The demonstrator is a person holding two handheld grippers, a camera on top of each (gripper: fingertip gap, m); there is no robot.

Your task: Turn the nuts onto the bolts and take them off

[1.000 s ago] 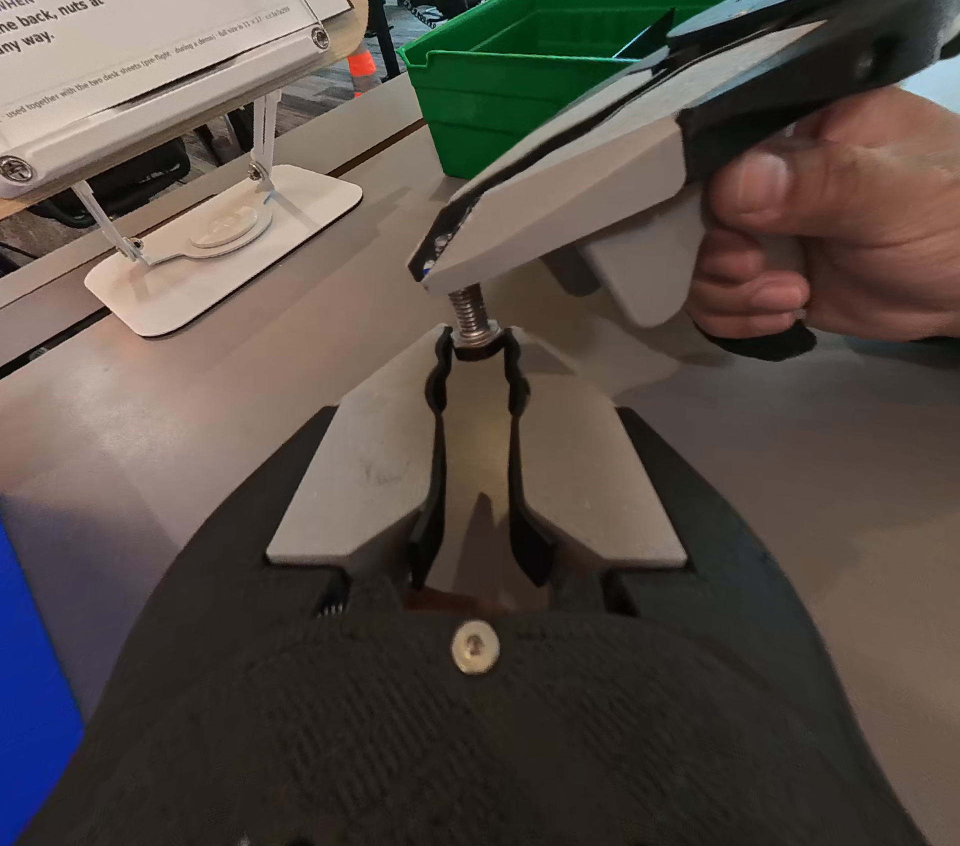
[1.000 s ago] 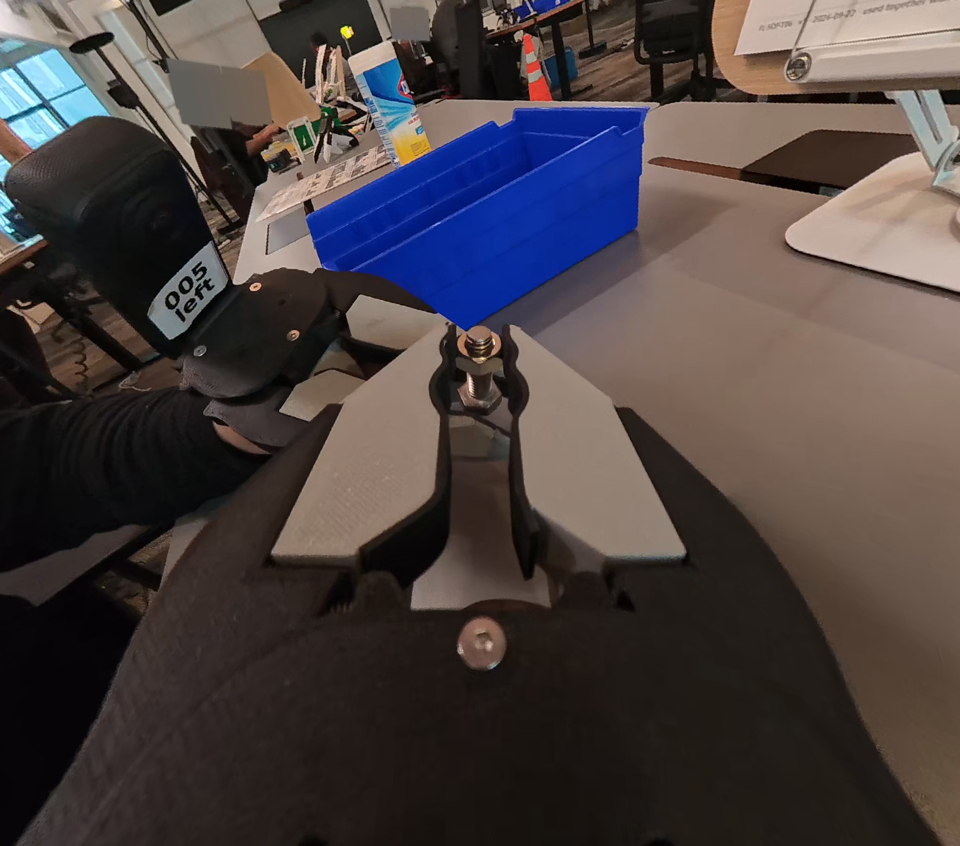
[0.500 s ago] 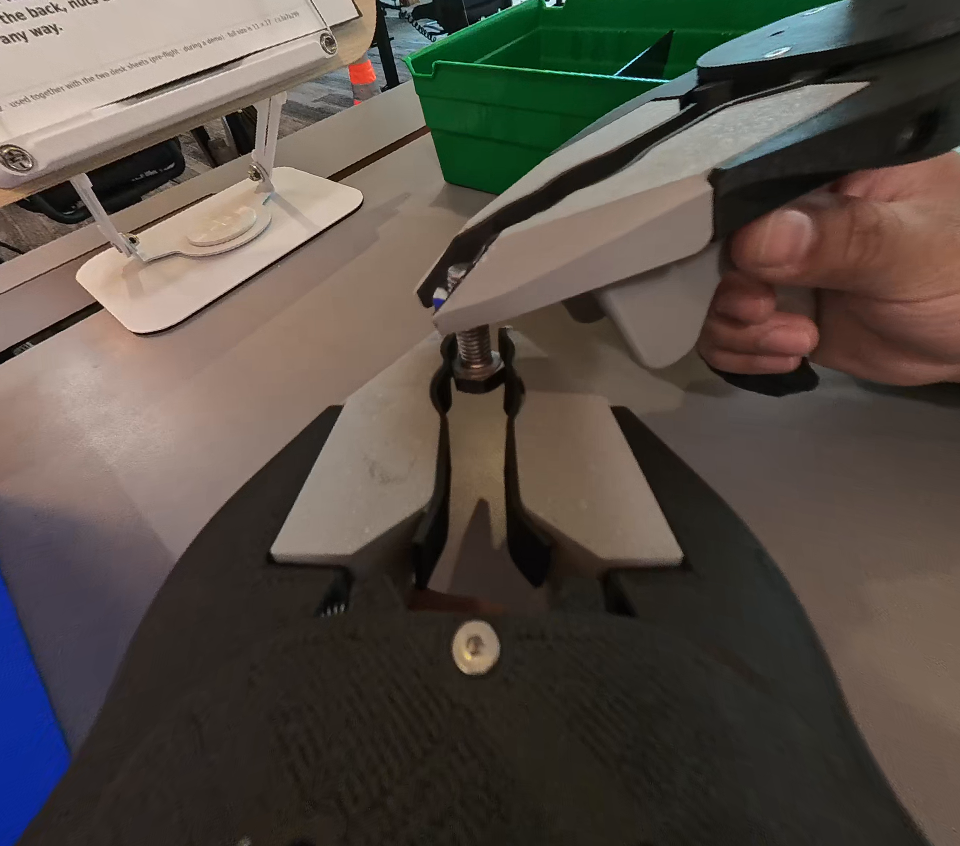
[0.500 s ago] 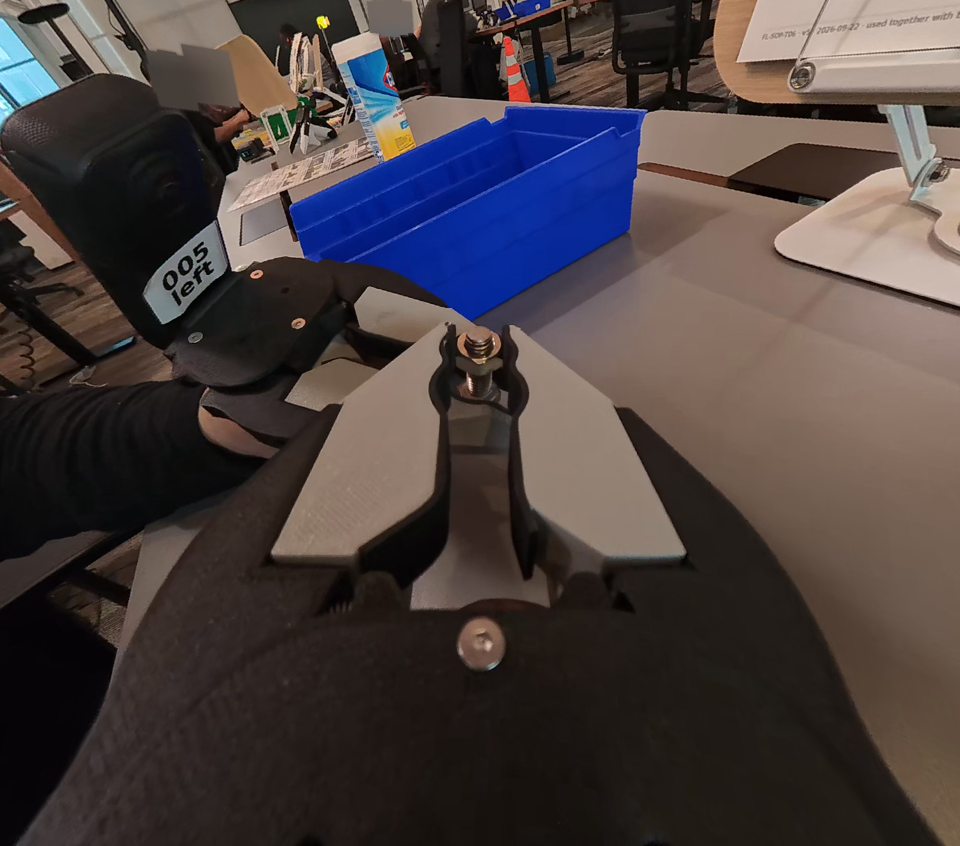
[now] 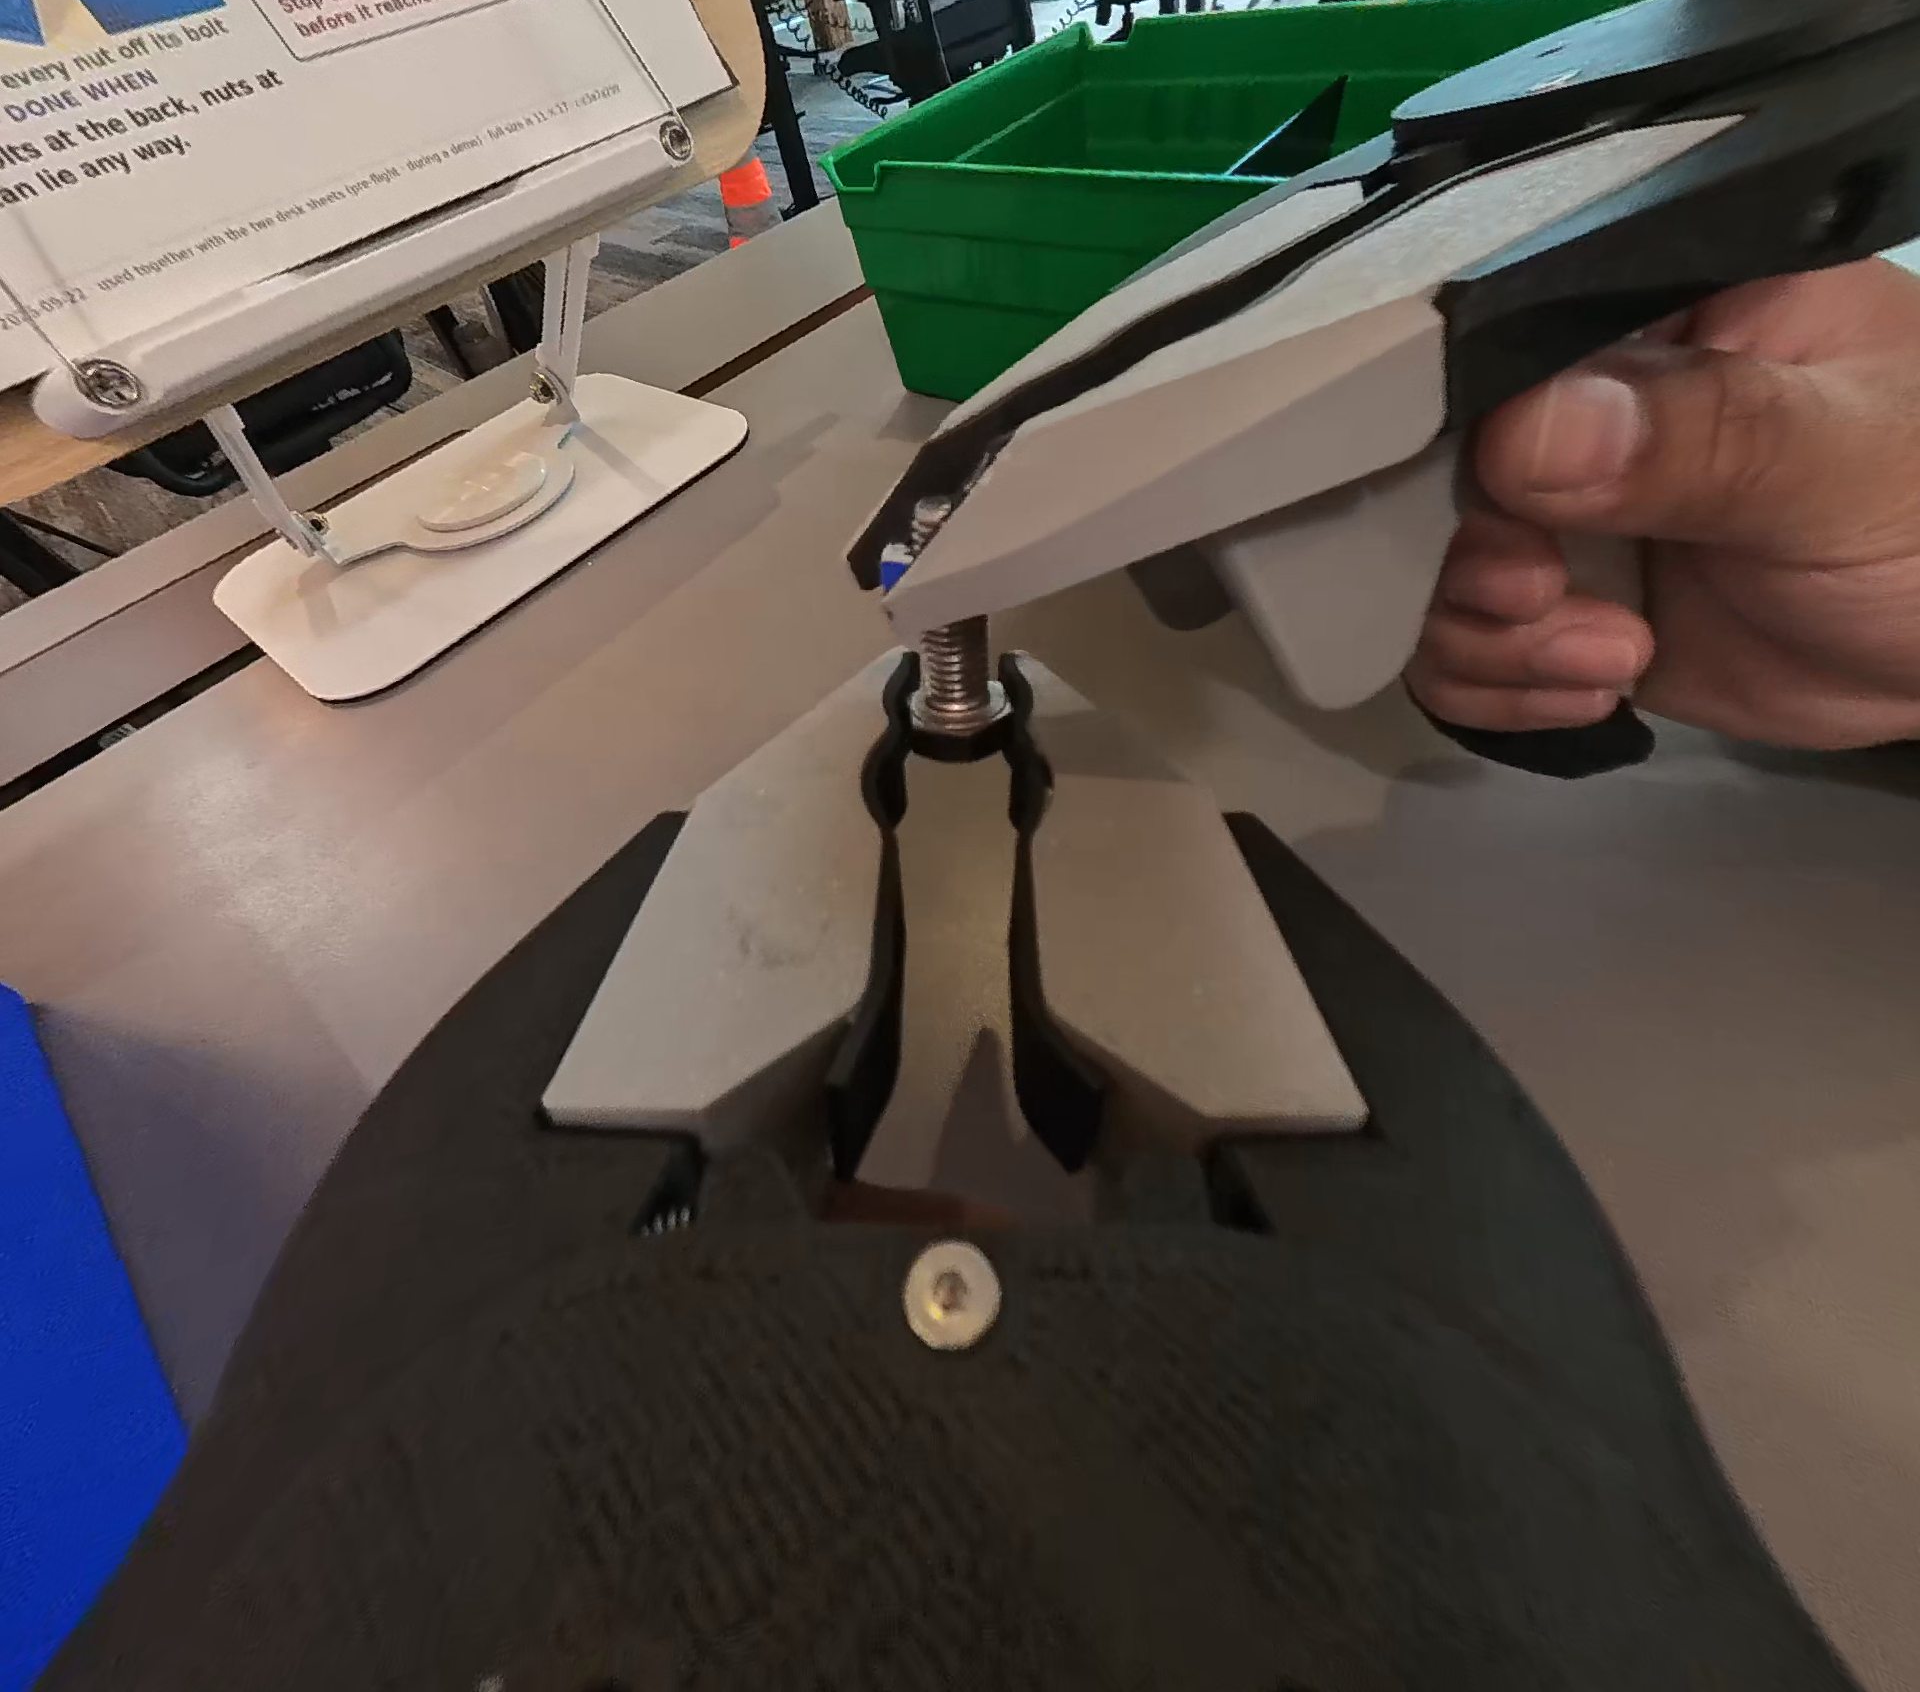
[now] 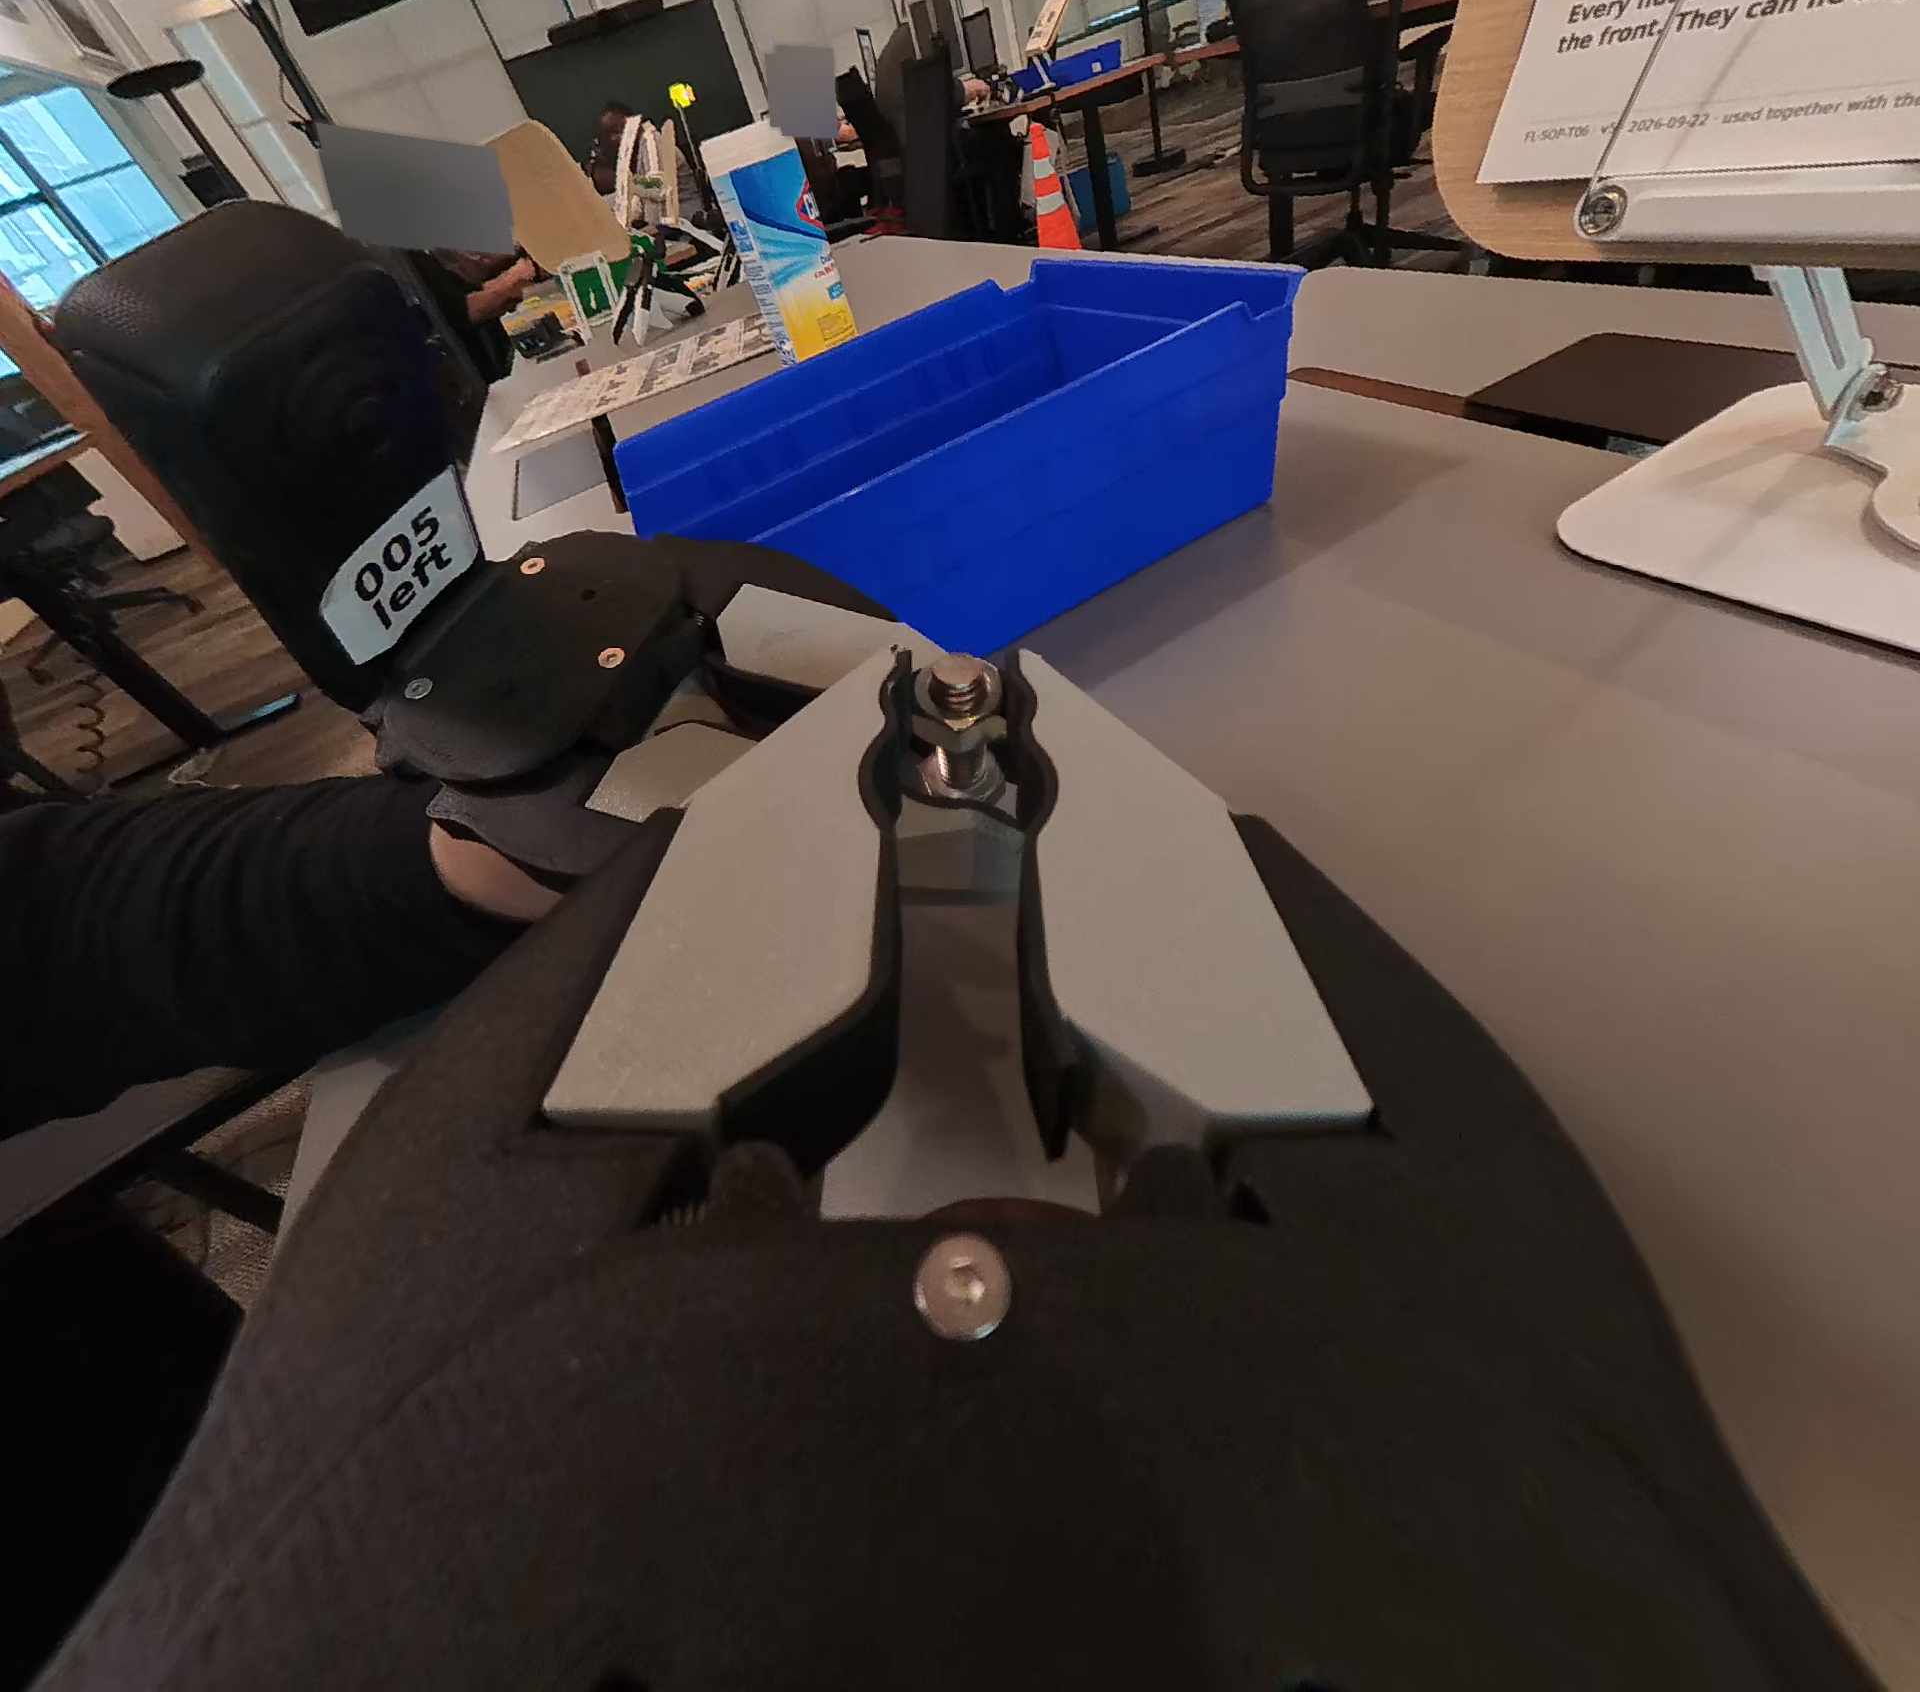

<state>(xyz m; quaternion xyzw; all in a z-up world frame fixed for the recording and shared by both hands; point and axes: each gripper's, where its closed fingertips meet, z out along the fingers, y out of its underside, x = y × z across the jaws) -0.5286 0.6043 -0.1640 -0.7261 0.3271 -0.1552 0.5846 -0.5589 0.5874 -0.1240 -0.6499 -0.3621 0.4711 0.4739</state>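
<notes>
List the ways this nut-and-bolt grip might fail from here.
1. The nut sits near the very tip of the bolt. If it leaves the thread, it may slip from the right tongs and drop onto the table.
2. The left tongs pinch only the bolt's lower end with their tips, so twisting could tilt or spin the bolt loose.

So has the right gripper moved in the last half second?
Yes, upward. In the left wrist view the right gripper sits nearer the green bin's base, and more bolt thread shows above the left gripper.
</notes>
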